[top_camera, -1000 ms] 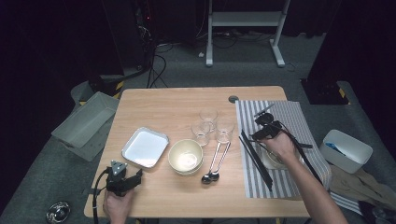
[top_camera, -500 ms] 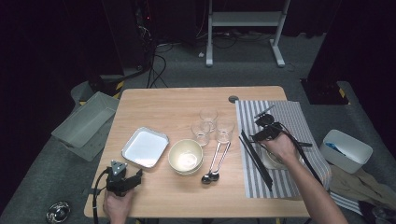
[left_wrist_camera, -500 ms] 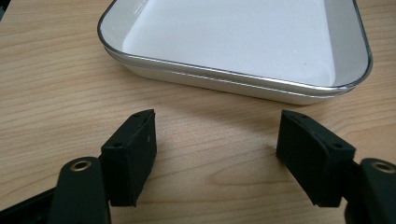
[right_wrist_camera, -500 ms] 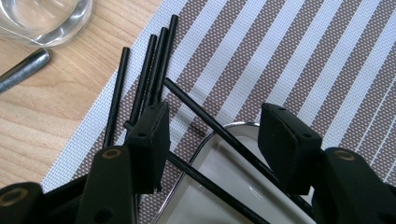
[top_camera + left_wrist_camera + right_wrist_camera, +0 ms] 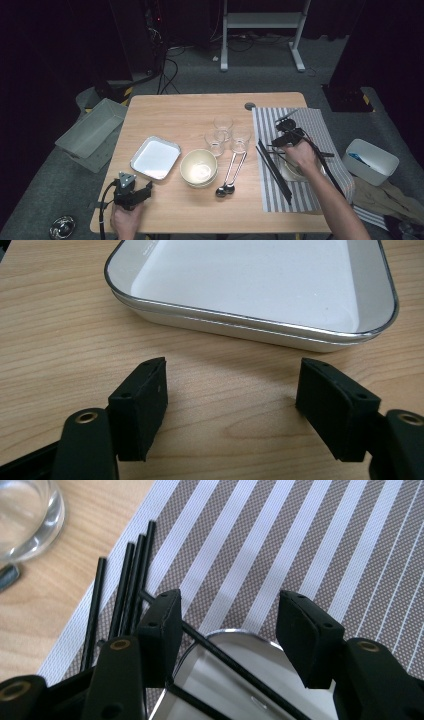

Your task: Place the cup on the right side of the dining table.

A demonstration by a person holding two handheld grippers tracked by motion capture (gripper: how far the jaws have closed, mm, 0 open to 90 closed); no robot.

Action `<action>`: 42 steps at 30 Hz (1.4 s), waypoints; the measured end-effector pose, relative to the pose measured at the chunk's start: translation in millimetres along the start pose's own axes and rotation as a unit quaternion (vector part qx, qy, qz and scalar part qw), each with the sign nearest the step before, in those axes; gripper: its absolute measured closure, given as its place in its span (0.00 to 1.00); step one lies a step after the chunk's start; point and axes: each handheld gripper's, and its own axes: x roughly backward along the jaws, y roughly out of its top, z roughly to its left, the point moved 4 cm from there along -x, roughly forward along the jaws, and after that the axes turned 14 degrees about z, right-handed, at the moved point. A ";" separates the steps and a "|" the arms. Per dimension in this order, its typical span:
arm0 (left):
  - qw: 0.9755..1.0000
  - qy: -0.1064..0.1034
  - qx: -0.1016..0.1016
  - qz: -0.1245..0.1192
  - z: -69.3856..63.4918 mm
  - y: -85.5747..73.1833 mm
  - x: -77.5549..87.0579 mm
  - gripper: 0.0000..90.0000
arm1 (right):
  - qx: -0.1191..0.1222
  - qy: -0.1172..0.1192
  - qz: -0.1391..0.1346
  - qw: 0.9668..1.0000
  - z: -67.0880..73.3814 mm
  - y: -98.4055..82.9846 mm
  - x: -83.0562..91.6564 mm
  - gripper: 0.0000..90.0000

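On the table (image 5: 190, 112) nothing has shifted: right gripper (image 5: 227, 630) fingers remain wide over the dish (image 5: 235, 680) on the striped mat (image 5: 300, 545), left gripper (image 5: 230, 405) wide before the tray (image 5: 250, 285), no grasp begun.

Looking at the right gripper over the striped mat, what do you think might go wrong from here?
The right gripper hangs open over a metal dish with a loose black stick lying across its rim; closing might flick that stick off or pinch it together with the rim. The other black sticks lie right beside the left jaw on the striped mat and could be scattered toward the glass.
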 end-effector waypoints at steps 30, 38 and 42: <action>1.000 0.000 0.000 0.000 0.0 0.0 0.0 0.32 | 0.024 0.003 0.018 1.000 8.9 -5.5 -1.7 0.49; 1.000 0.000 0.000 0.000 0.0 0.0 0.0 0.32 | 0.031 0.013 0.020 0.999 12.1 -8.5 -1.1 0.49; 1.000 0.000 0.001 -0.001 -0.2 0.0 -0.1 0.32 | 0.032 0.012 0.019 0.999 12.9 -9.3 -0.9 0.48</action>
